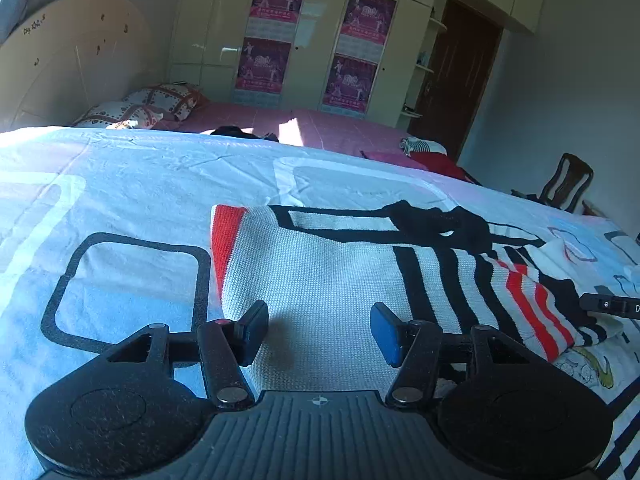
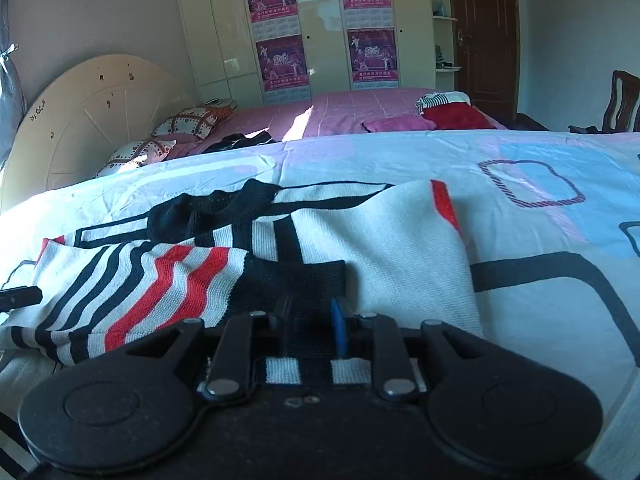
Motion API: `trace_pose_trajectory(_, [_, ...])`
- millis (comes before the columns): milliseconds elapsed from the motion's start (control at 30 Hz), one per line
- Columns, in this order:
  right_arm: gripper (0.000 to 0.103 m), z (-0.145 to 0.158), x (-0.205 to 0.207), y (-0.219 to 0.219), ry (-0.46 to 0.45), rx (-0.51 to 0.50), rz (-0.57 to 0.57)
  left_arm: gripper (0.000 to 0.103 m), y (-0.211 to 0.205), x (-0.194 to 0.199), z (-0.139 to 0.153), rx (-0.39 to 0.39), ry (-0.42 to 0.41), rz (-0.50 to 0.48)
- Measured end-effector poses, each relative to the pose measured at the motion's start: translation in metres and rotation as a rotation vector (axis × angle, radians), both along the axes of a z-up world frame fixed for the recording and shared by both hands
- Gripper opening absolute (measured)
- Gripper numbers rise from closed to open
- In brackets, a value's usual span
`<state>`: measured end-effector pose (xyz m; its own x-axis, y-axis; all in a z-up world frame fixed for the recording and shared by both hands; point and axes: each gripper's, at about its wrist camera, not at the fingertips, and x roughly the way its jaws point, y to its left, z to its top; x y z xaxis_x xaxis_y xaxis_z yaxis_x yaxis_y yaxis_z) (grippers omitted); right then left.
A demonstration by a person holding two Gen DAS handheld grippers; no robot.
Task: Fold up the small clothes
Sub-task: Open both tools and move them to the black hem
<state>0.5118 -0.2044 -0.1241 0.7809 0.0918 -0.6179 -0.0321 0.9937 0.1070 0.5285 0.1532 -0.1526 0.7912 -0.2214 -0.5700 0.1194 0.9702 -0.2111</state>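
A small knitted sweater [image 1: 328,280], white with black and red stripes, lies flat on the patterned bedsheet [image 1: 132,184]. It also shows in the right wrist view [image 2: 360,232]. One striped sleeve [image 2: 152,276] is folded across the body. My left gripper [image 1: 320,330] is open, its jaws wide apart just above the sweater's near white edge. My right gripper [image 2: 311,322] is shut on the black cuff [image 2: 304,276] of the sleeve, low over the sweater. The right gripper's tip [image 1: 610,305] shows at the right edge of the left wrist view.
A pink-sheeted bed [image 2: 360,112] lies beyond, with pillows [image 2: 188,120], folded red and pink clothes [image 2: 456,116] and dark garments [image 2: 236,142]. A headboard [image 2: 92,120] stands at left, wardrobes [image 2: 320,20] behind, a door [image 2: 484,32] and a wooden chair [image 2: 622,102] at right.
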Motion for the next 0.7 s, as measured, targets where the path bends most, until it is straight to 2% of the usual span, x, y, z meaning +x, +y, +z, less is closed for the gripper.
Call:
trace_pose_trajectory(133, [0.024,0.014,-0.025,-0.009,0.005,0.001,-0.024,0.056,-0.003,-0.030,0.007,0.078,0.001,0.004])
trace_pose_trajectory(200, [0.024,0.020,-0.039,-0.011,0.003,0.006,-0.038,0.056,-0.004,-0.045,0.007,0.089,0.023,0.008])
trace_pose_trajectory(233, [0.024,0.022,-0.047,-0.013,0.003,0.007,-0.044,0.061,-0.006,-0.052,0.007,0.104,0.030,0.012])
trace_pose_trajectory(267, [0.024,0.023,-0.055,-0.013,0.008,0.000,-0.050,0.074,-0.009,-0.059,0.008,0.128,0.037,0.020])
trace_pose_trajectory(333, [0.025,0.024,-0.071,-0.015,0.024,-0.002,-0.051,0.087,-0.014,-0.073,0.012,0.199,0.035,0.035])
trace_pose_trajectory(400, [0.025,0.024,-0.085,-0.018,0.041,-0.005,-0.051,0.087,-0.017,-0.086,0.016,0.233,0.033,0.024])
trace_pose_trajectory(533, [0.025,0.024,-0.113,-0.022,0.063,-0.021,-0.042,0.087,-0.016,-0.106,0.024,0.242,0.037,0.022])
trace_pose_trajectory(700, [0.030,0.023,-0.137,-0.030,0.093,0.003,-0.017,0.087,-0.022,-0.130,0.033,0.270,0.045,0.063])
